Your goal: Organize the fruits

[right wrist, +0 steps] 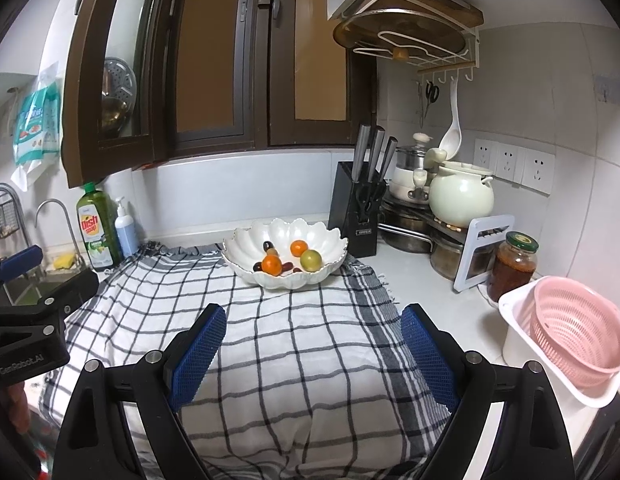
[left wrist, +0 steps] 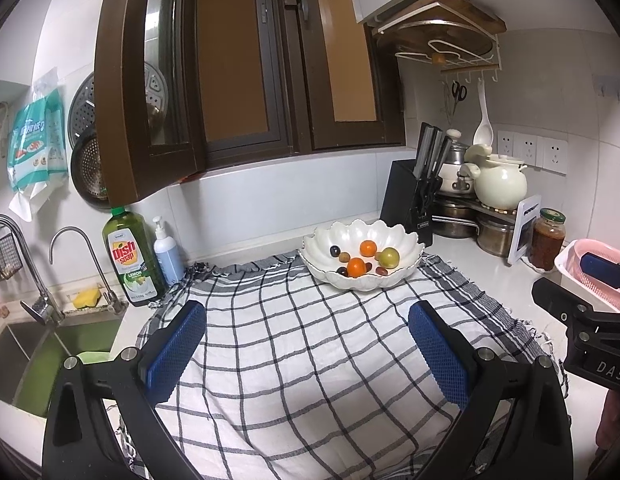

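Note:
A white scalloped bowl (left wrist: 406, 236) stands at the far edge of a checked cloth (left wrist: 294, 360). It holds two oranges (left wrist: 356, 267), a green fruit (left wrist: 389, 257) and several small dark fruits (left wrist: 334, 251). The bowl (right wrist: 246, 246) with an orange (right wrist: 272, 265) and the green fruit (right wrist: 311, 260) also shows in the right wrist view. My left gripper (left wrist: 306, 320) is open and empty above the cloth, well short of the bowl. My right gripper (right wrist: 312, 324) is open and empty too, above the cloth (right wrist: 294, 360).
A pink colander (right wrist: 578, 332) sits in a white tray at the right. A black knife block (right wrist: 356, 208), pots and a sauce jar (right wrist: 514, 264) stand behind the bowl. A dish soap bottle (left wrist: 132, 258), a pump bottle and the sink (left wrist: 38, 352) are at the left.

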